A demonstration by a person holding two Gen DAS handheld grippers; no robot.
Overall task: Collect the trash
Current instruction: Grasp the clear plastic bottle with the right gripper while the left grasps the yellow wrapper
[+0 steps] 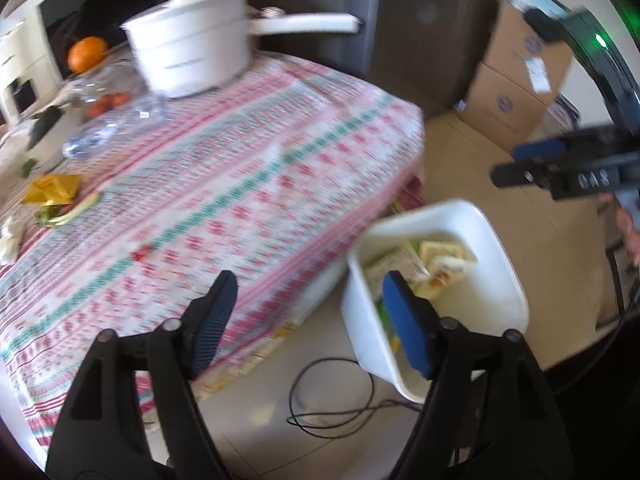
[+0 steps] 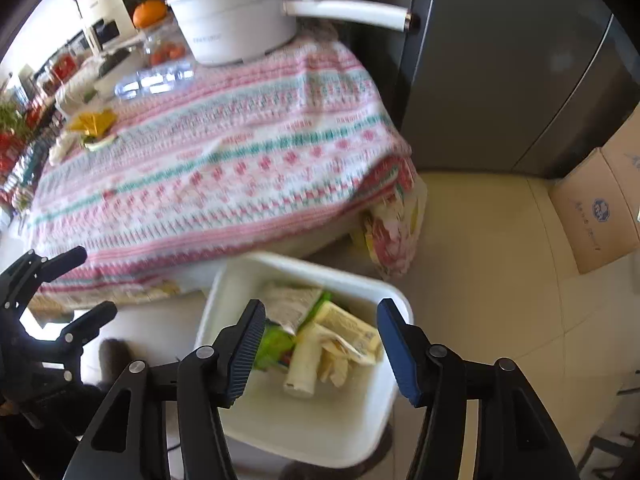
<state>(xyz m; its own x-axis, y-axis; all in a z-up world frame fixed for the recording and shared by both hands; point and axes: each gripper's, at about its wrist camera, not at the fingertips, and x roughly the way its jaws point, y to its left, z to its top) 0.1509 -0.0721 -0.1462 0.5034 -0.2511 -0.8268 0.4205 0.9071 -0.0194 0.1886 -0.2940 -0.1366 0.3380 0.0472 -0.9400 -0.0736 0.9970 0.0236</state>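
A white bin (image 2: 304,258) stands on the floor by the table's corner, with a green wrapper (image 2: 280,344), yellowish packets (image 2: 352,328) and a white tube (image 2: 304,368) inside. My right gripper (image 2: 320,310) hangs open above the bin with nothing between its fingers. My left gripper (image 1: 310,284) is open and empty too, straddling the table edge and the bin (image 1: 496,240). On the patterned tablecloth (image 1: 240,168) at the far left lie a yellow wrapper (image 1: 52,188), a green stalk (image 1: 76,210), a crumpled white scrap (image 1: 8,236) and a clear plastic bottle (image 1: 104,128).
A white pot (image 1: 192,52) with a long handle stands at the table's far end, an orange (image 1: 86,54) and small tomatoes beside it. A grey fridge (image 2: 500,80) and cardboard boxes (image 1: 516,80) border the floor. A black cable (image 1: 332,400) loops by the bin.
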